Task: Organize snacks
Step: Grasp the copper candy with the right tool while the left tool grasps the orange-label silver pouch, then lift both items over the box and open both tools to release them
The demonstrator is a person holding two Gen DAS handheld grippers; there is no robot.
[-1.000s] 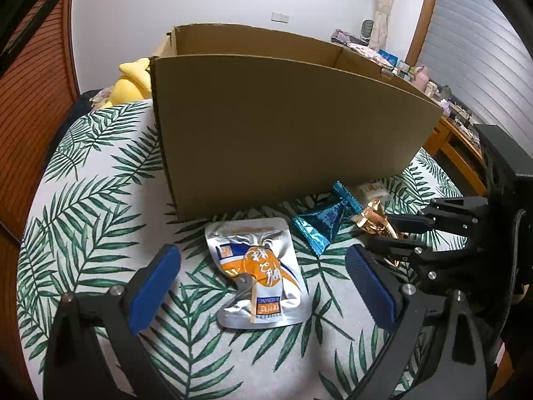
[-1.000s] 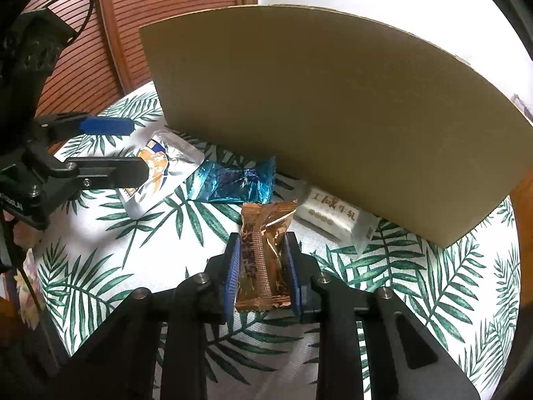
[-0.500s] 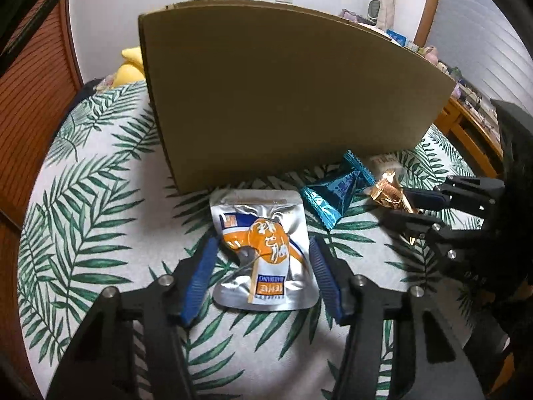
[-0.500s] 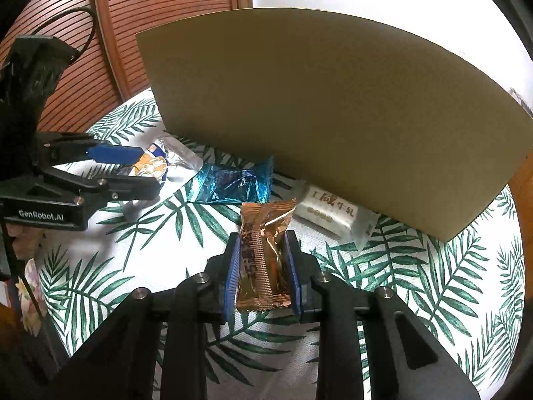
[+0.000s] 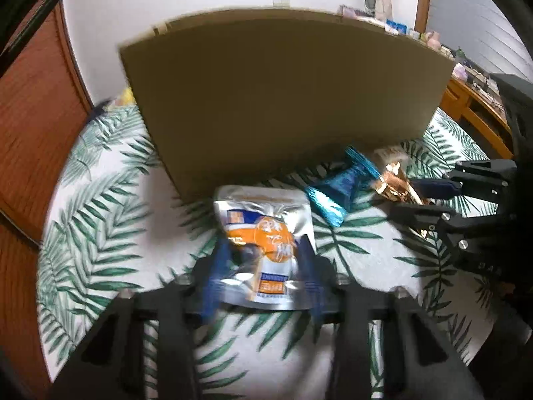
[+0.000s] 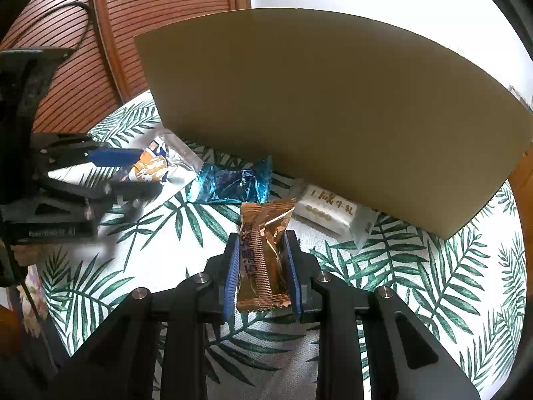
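A silver pouch [image 5: 263,233] with orange and blue print lies on the palm-leaf tablecloth [image 5: 100,233] in front of a tall cardboard box [image 5: 283,100]. My left gripper [image 5: 263,266] straddles the pouch, its jaws closing, and the pads press its buckling sides. From the right wrist, that gripper [image 6: 133,171] shows at the left with the pouch [image 6: 156,163] squeezed in it. My right gripper [image 6: 263,241] is shut on a gold-wrapped snack [image 6: 263,256]. Beside it lie a blue wrapper [image 6: 233,183] and a white packet [image 6: 328,210].
The box wall [image 6: 333,116] hides what is inside it. A slatted wooden door [image 6: 150,33] stands at the left. A wooden shelf with small items [image 5: 473,76] is at the right. A yellow object [image 5: 126,95] peeks out behind the box.
The left gripper dropped lower over the silver pouch and its jaws narrowed from wide apart to against the pouch's sides. The right gripper kept still, holding the gold snack.
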